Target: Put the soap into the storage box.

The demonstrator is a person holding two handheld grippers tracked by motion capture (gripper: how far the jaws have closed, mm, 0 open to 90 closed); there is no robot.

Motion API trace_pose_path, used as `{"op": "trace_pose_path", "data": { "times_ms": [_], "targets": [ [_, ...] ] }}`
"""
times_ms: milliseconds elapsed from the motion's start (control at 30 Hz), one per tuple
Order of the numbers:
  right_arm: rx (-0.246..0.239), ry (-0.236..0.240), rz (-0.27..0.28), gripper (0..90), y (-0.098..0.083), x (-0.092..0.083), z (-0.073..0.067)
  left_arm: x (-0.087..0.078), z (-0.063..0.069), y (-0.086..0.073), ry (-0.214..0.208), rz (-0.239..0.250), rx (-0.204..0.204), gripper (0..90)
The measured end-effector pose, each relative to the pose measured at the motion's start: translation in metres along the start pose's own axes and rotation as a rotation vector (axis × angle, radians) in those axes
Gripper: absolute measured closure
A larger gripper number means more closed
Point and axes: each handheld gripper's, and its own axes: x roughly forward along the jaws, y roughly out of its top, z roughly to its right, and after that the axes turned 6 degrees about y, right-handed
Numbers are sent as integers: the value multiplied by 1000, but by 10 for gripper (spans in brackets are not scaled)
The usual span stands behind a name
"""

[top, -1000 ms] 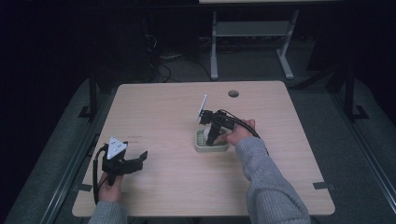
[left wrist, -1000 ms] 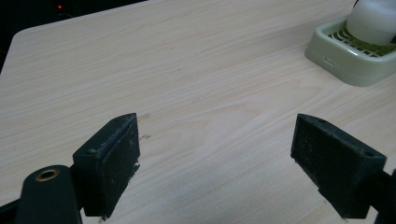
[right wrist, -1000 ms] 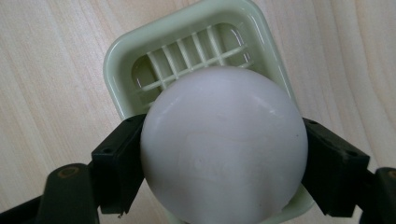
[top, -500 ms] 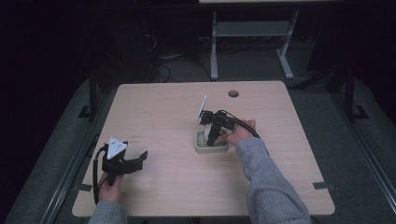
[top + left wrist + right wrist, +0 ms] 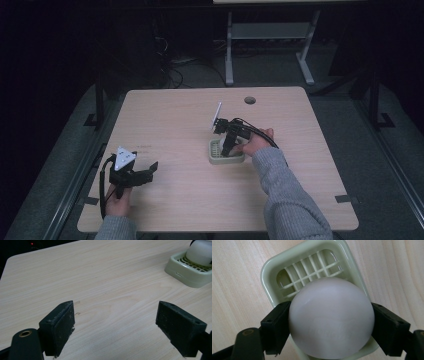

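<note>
One soap bar (image 5: 330,318), one soap dish (image 5: 287,267), one table (image 5: 175,115) and two grippers are present. The soap bar is white, rounded and smooth, with faint embossed lettering on its upper face. In the right gripper view, the right gripper (image 5: 330,322) has its two black jaws set against opposite sides of the bar, one on each flank, so the bar sits squarely between the fingers (image 5: 275,327) and is clamped there. The soap dish is pale green, roughly square with rounded corners, and has a slatted grid as its floor. The dish lies directly beyond and below the fingertips, with the bar over the part of the dish nearest the jaws; the grid beyond the bar is bare. Whether the bar rests on the grid or is held just above it cannot be told. In the high view, the right gripper (image 5: 227,147) points down into the dish (image 5: 226,157) near the middle of the table. The left gripper (image 5: 122,327) has its jaws spread wide with nothing between them, low above bare wood. From those fingers (image 5: 61,326), the dish (image 5: 192,272) and bar (image 5: 201,252) lie well apart, ahead and to the right.
</note>
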Motion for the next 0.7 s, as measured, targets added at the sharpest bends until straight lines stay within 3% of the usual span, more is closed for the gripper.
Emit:
{"op": "trace_pose_path", "data": {
  "times_ms": [700],
  "targets": [
    [21, 16, 53, 193, -8, -13, -3, -1, 0, 0, -1, -1, 2, 152]
  ]
}}
